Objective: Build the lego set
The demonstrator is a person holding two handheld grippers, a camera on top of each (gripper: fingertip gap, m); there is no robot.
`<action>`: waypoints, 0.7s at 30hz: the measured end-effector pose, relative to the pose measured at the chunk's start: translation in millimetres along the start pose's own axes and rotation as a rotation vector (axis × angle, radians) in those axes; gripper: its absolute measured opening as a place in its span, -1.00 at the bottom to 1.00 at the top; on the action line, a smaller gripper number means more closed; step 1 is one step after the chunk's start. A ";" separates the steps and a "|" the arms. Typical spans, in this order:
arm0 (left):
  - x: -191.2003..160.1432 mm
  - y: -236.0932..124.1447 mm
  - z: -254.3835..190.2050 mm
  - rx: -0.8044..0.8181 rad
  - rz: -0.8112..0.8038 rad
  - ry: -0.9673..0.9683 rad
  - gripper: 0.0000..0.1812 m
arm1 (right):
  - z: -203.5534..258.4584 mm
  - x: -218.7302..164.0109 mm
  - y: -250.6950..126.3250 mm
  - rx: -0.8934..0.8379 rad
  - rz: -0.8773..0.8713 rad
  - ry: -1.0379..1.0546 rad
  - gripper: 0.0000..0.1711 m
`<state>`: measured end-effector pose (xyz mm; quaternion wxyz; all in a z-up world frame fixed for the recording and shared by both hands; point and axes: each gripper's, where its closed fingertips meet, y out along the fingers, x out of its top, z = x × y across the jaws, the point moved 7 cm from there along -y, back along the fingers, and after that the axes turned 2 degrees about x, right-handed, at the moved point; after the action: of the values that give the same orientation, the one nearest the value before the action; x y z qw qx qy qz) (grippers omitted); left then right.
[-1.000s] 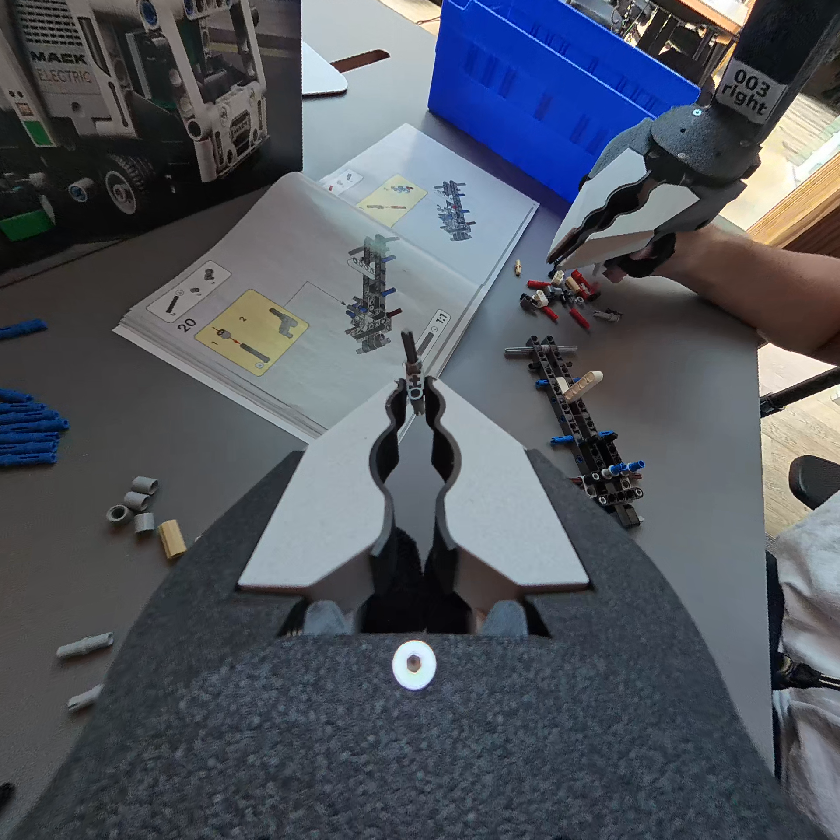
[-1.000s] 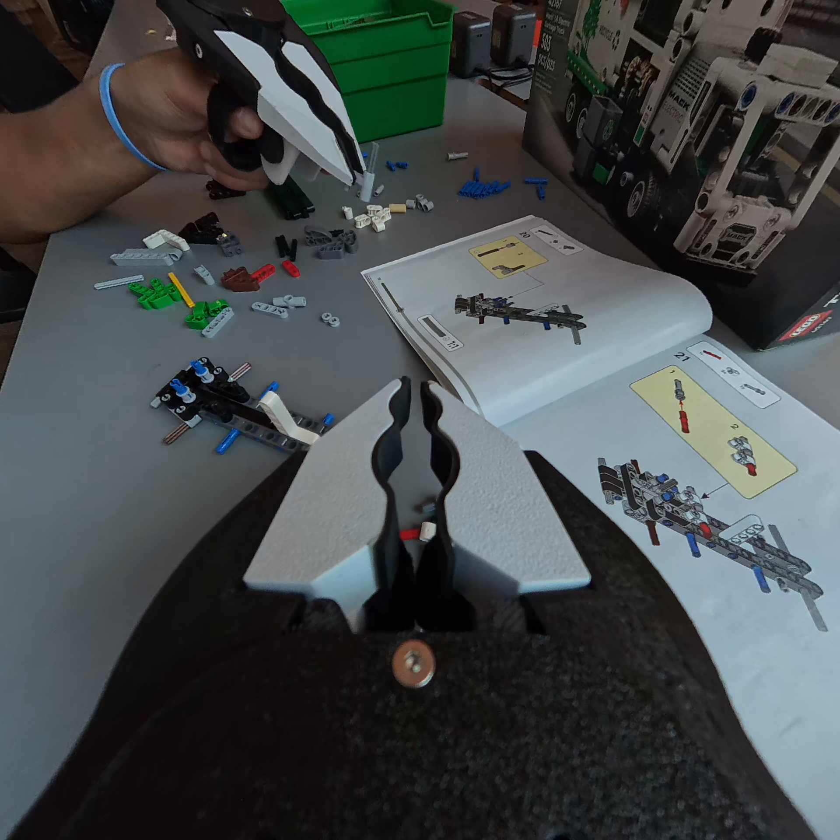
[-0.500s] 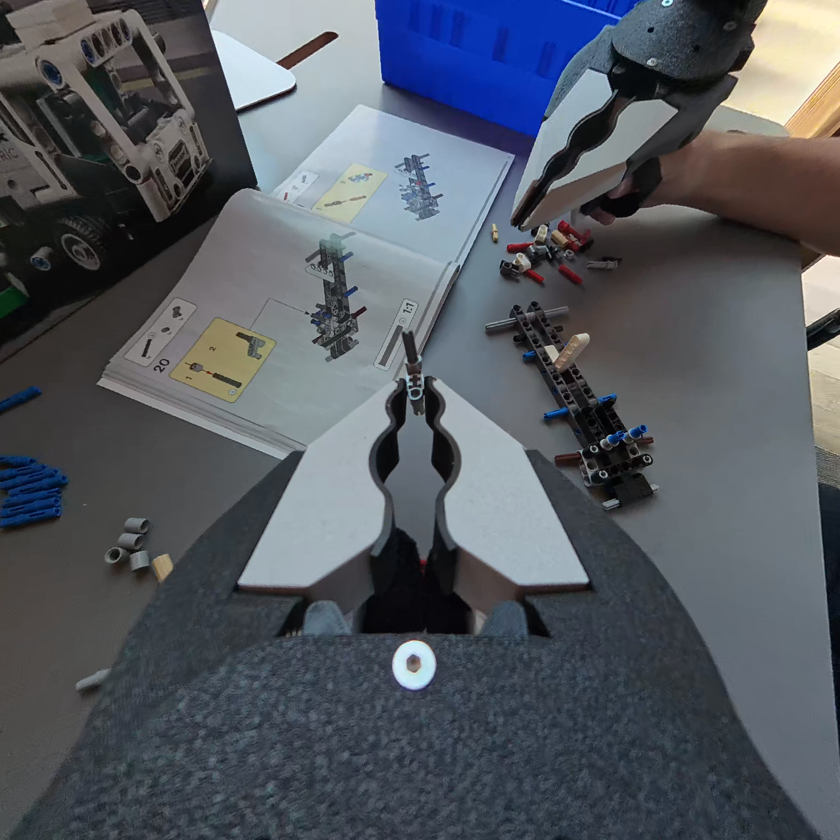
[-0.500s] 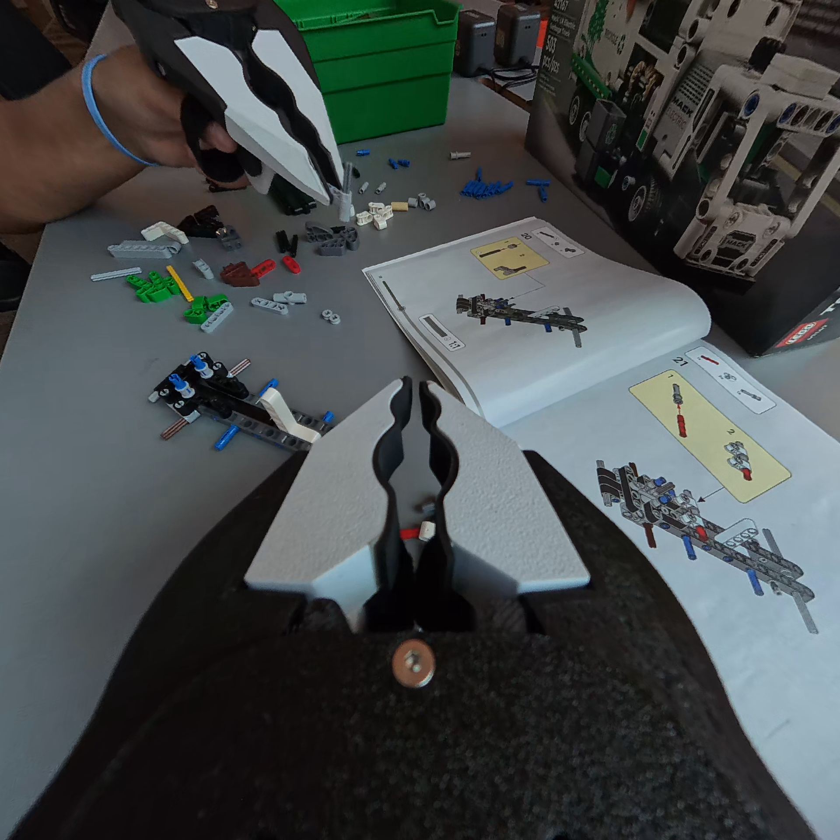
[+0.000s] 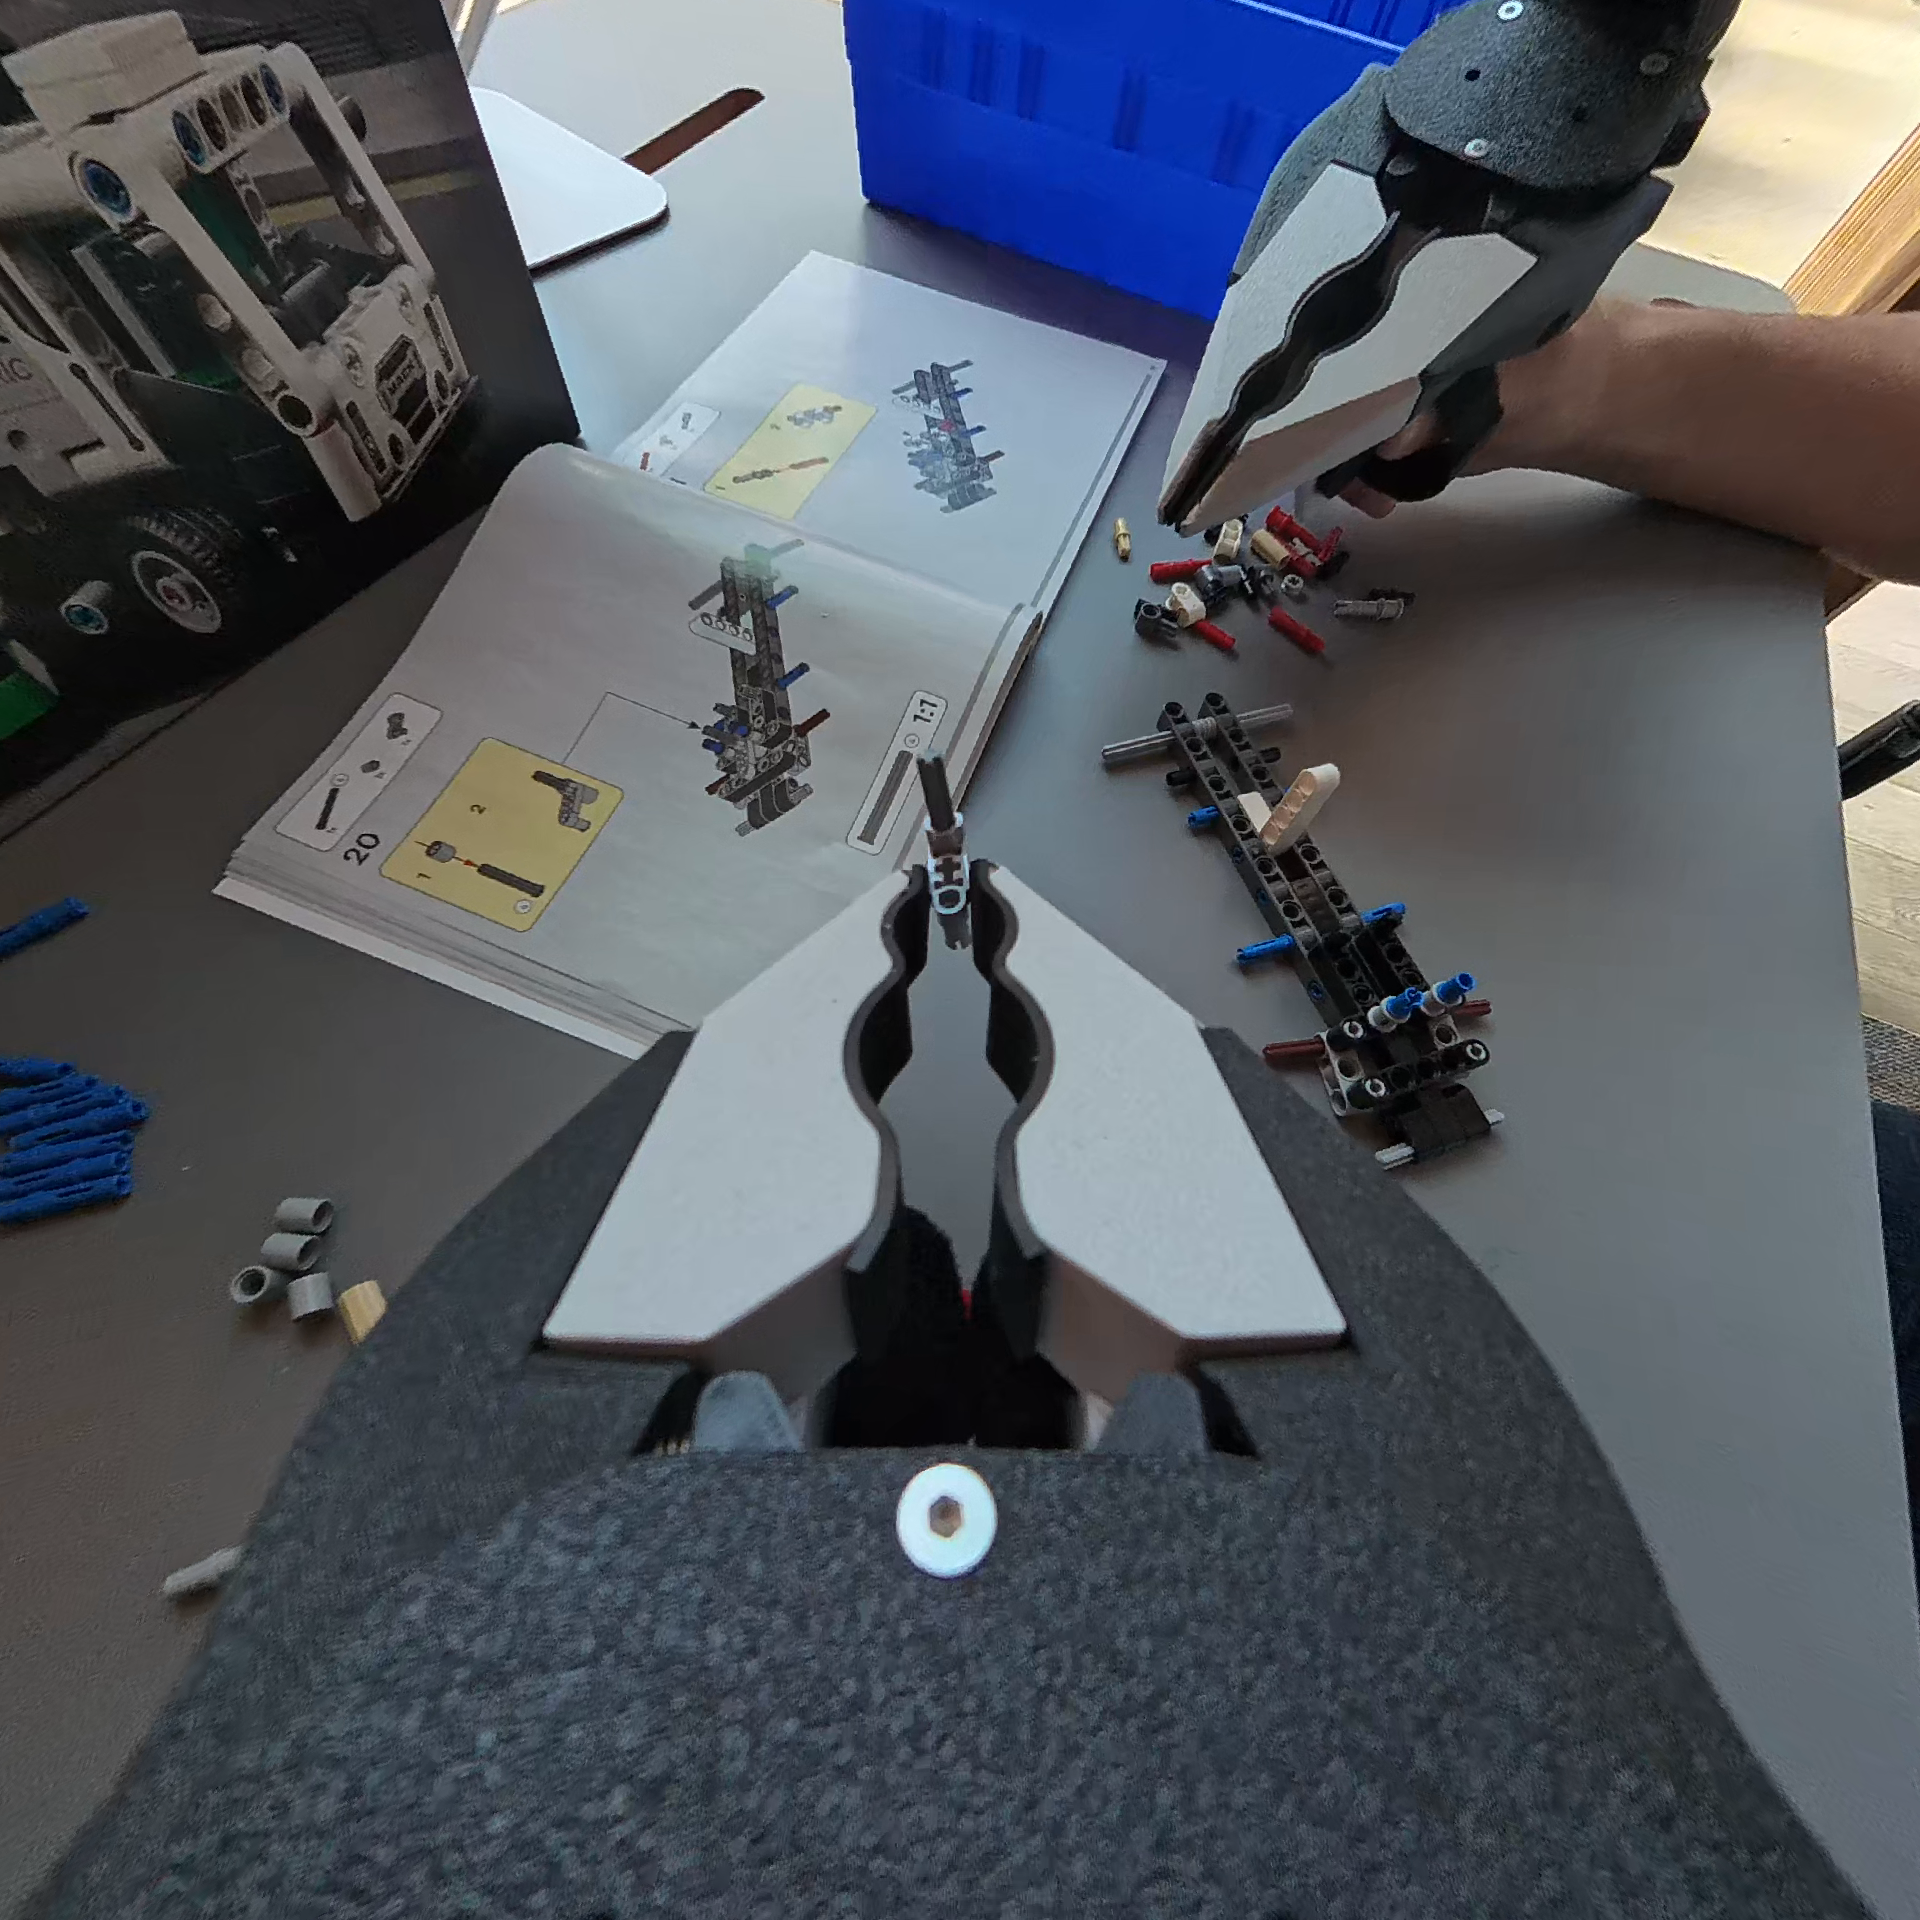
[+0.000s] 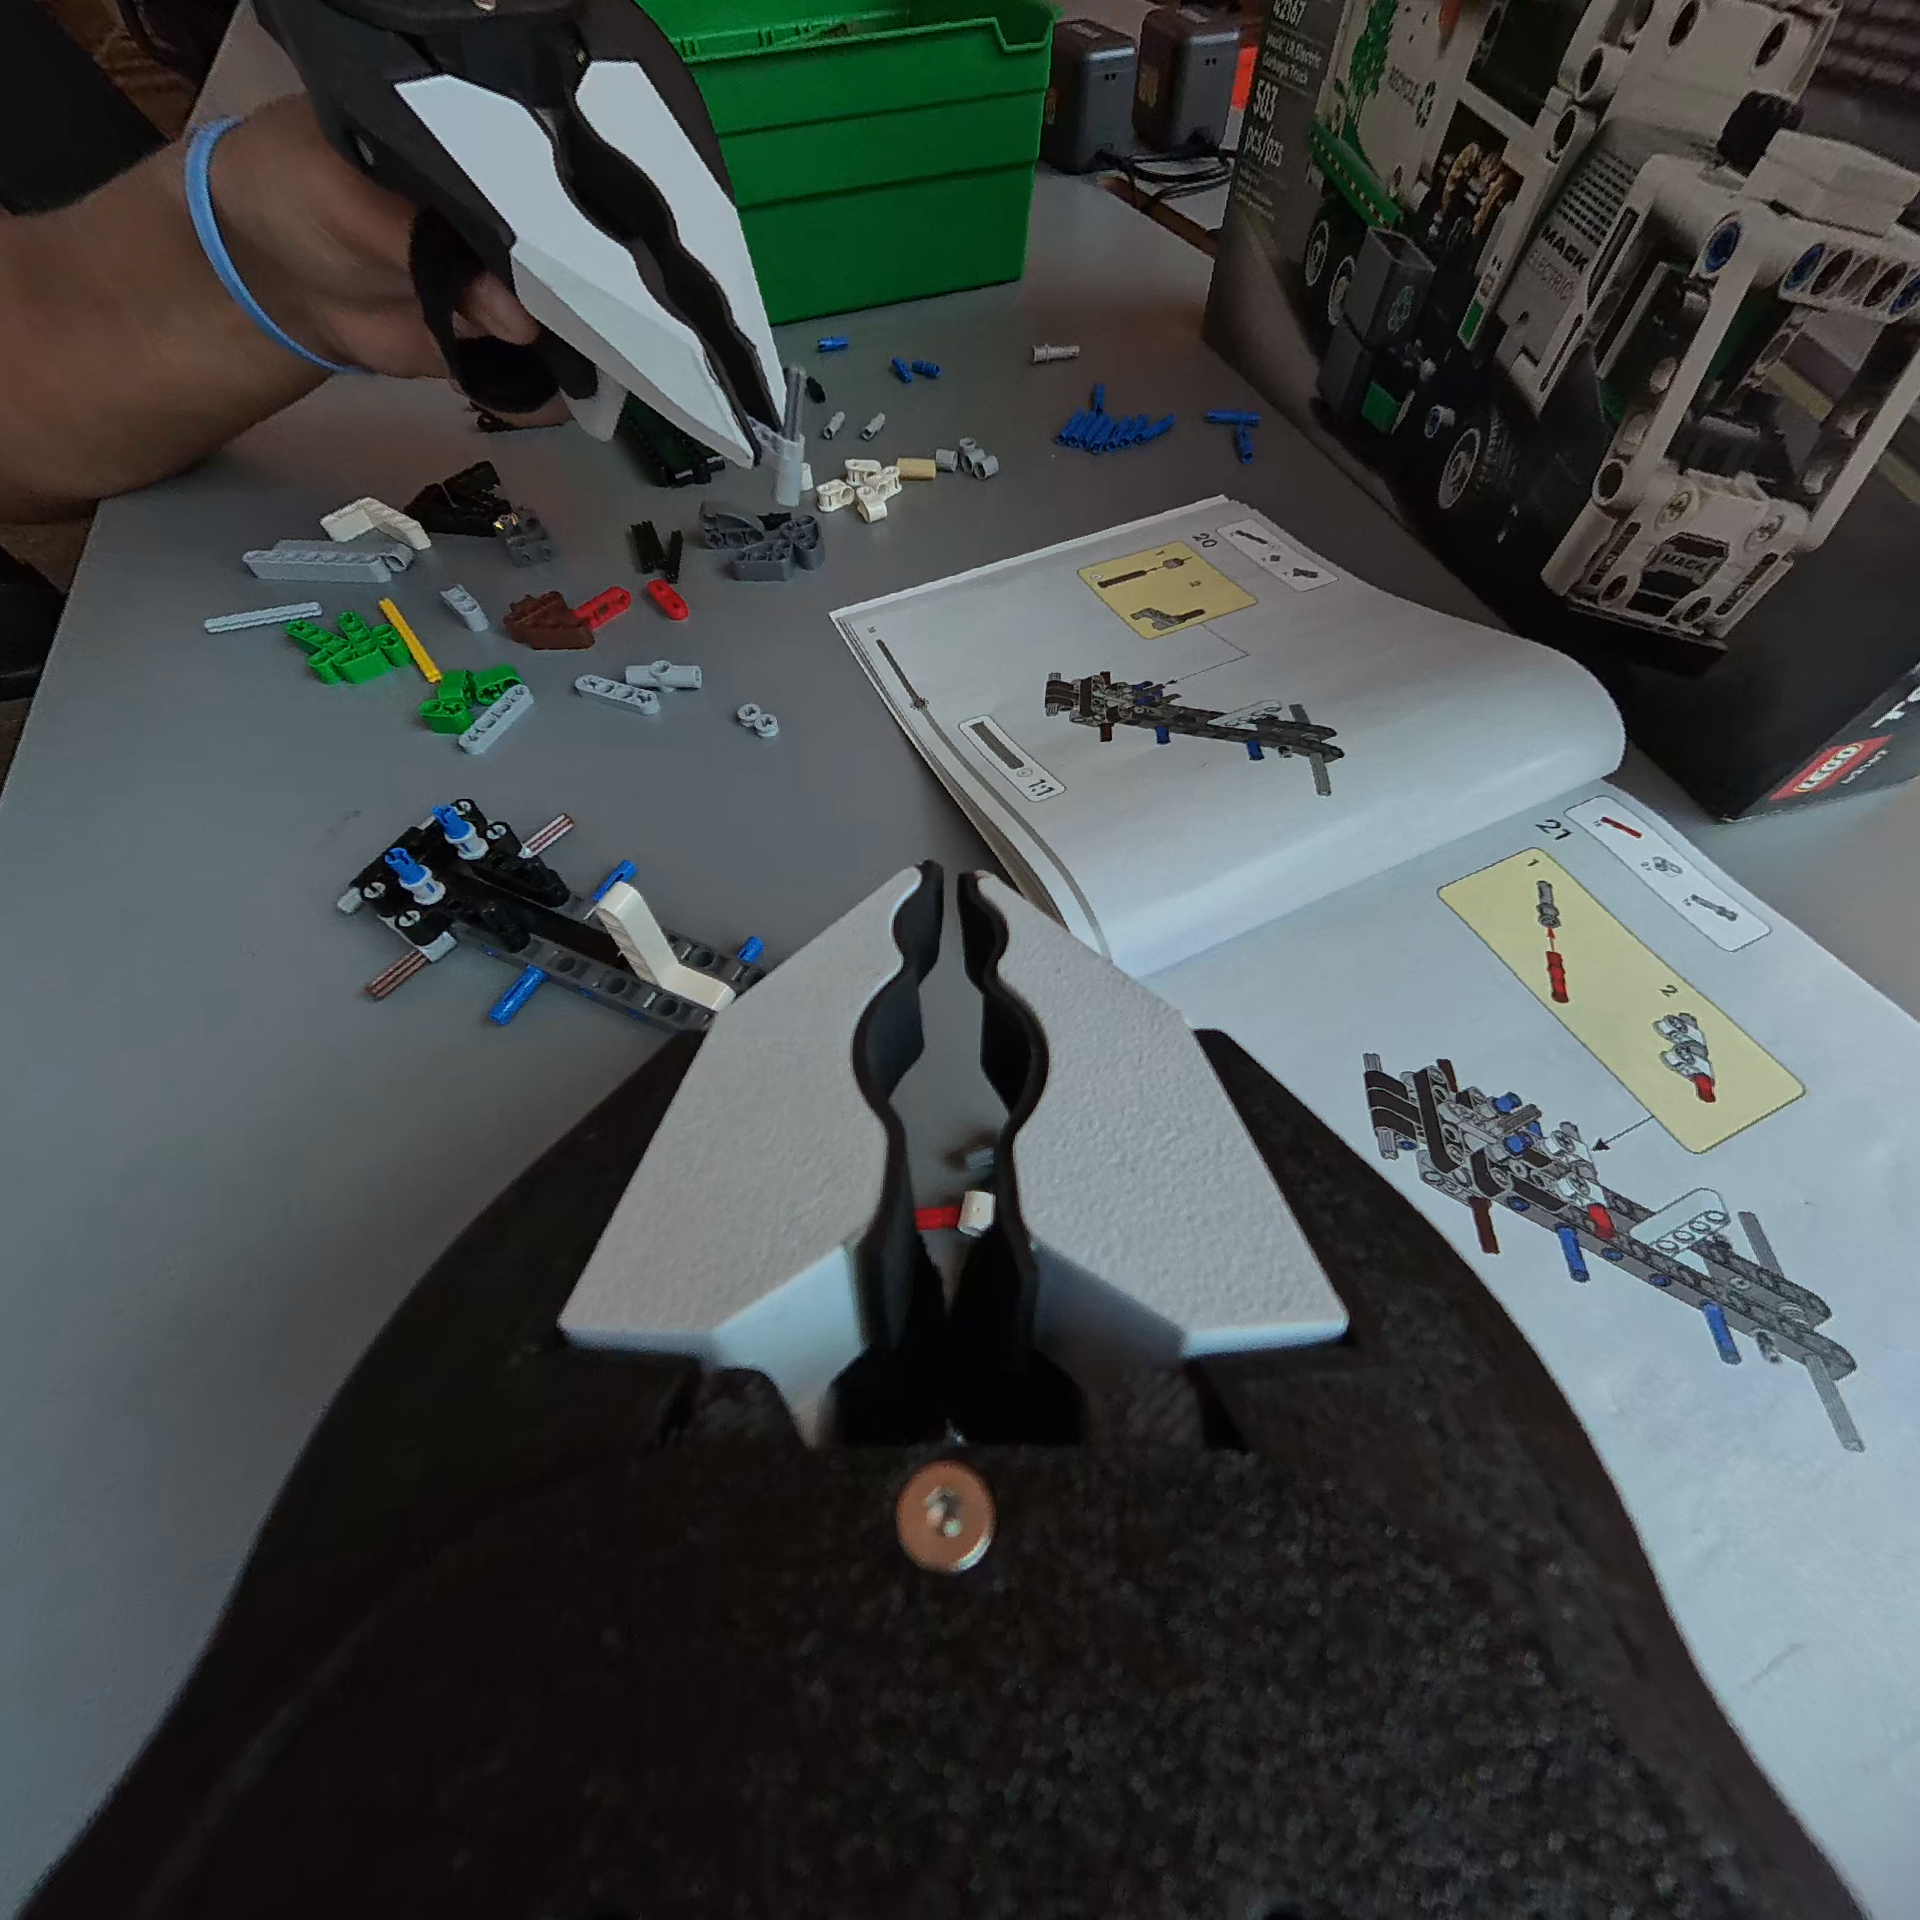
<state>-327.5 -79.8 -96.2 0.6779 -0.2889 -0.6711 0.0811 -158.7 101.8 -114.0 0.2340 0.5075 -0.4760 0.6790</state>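
My left gripper [image 5: 948,891] is shut on a small grey connector with a black axle [image 5: 940,831], held above the open instruction booklet [image 5: 675,675]. In the right wrist view the left gripper [image 6: 774,436] holds this piece [image 6: 790,457] over loose parts. The long black and grey chassis [image 5: 1320,935] with blue pins and a white beam lies on the table to the right; it also shows in the right wrist view [image 6: 551,925]. My right gripper [image 6: 951,878] is shut and holds nothing. In the left wrist view it [image 5: 1179,514] hovers just above a pile of small red, tan and black parts [image 5: 1236,582].
A blue bin [image 5: 1039,135] and the set's box [image 5: 208,312] stand at the back. Blue pins [image 5: 62,1143] and grey bushes [image 5: 291,1257] lie at left. A green bin [image 6: 883,156] and scattered green, grey and red parts [image 6: 468,644] lie beyond the chassis. The tips of one gripper are about 15 cm away from the tips of the other.
My left gripper has carried the connector and axle lower and closer to the right gripper. The right gripper has barely moved and stays shut over the small parts pile.
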 end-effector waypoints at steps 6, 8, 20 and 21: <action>0.0 0.1 -0.4 0.004 0.002 0.008 -0.93 | 1.7 -1.5 2.0 0.008 0.014 -0.005 -1.00; -0.1 0.1 -1.1 0.001 0.004 0.009 -0.93 | 2.3 -1.7 2.5 0.009 0.014 -0.009 -1.00; 2.4 -0.9 -5.2 -0.043 -0.027 0.013 -0.94 | 4.0 -0.8 2.4 0.017 0.008 -0.010 -1.00; 3.9 -0.9 -9.5 -0.072 -0.047 0.030 -0.94 | 6.2 0.8 2.8 0.043 -0.006 0.003 -1.00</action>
<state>-318.4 -81.3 -91.8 0.6789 -0.2984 -0.6699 0.0364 -158.4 94.9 -114.2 0.2257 0.5127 -0.4595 0.6893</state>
